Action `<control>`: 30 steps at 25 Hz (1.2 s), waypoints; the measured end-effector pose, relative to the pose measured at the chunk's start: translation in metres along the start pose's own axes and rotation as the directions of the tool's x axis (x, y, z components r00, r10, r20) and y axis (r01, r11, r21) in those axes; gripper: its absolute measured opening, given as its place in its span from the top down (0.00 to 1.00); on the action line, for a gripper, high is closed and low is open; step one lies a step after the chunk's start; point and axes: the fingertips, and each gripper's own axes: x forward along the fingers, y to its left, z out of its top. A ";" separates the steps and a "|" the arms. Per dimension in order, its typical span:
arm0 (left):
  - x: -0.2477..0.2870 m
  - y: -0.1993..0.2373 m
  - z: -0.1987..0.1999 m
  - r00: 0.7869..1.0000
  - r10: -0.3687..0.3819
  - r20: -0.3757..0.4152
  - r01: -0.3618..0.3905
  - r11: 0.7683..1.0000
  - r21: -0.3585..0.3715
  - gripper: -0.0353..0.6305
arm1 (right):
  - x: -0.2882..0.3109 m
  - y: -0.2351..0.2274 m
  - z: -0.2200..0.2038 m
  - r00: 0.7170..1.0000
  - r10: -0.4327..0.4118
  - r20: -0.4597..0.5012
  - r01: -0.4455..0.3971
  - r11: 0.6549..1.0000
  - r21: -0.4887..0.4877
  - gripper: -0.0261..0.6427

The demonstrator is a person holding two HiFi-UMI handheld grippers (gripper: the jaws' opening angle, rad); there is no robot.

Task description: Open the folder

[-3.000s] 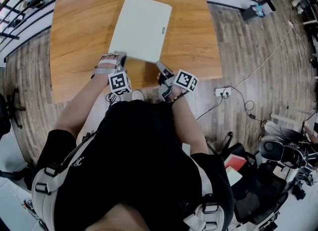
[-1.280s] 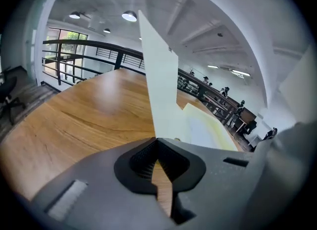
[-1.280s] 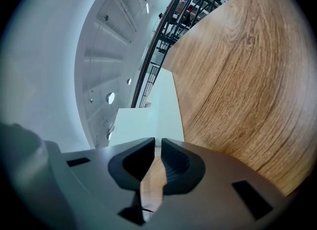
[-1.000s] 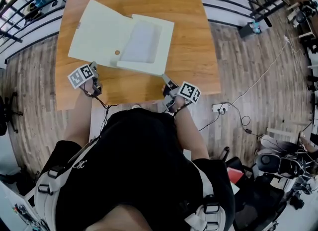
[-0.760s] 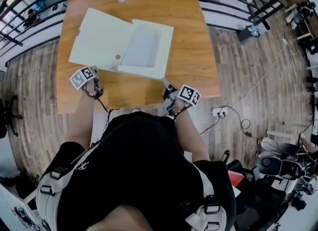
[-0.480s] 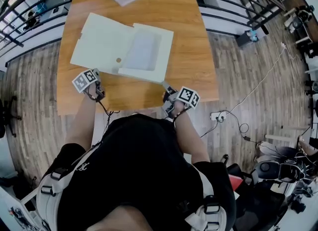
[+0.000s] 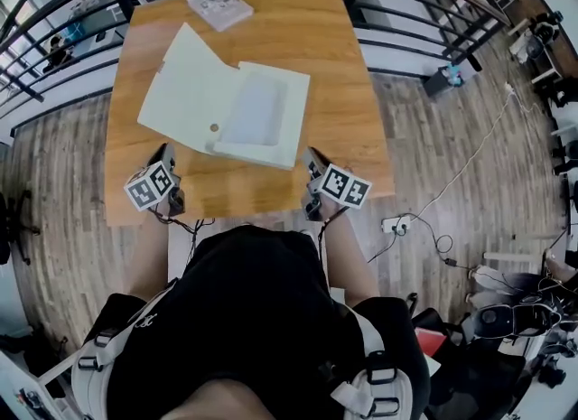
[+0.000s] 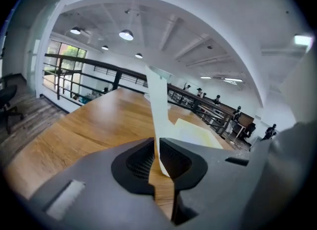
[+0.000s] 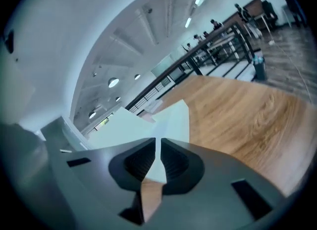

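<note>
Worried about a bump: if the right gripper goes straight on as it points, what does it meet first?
Probably the folder, at its near right corner, straight ahead; depth is unclear.

Left tool [image 7: 166,154]: jaws just opening, narrow gap, pads unclamped.
Right tool [image 7: 314,156]: jaws a slit apart, pads unclamped.
Left forearm [image 7: 149,248]: bare, directly behind Left tool.
Right forearm [image 7: 340,248]: bare, directly behind Right tool.

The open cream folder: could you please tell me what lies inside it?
Inside the cream folder: a pale grey sheet on the right half, a small round brown dot beside it. Anything beneath that sheet is covered.
</note>
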 end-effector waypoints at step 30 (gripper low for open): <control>-0.072 -0.188 0.084 0.912 -0.316 0.261 0.179 0.880 0.440 0.94 | -0.078 0.157 0.096 0.864 0.096 0.495 0.258 0.759 -0.598 0.95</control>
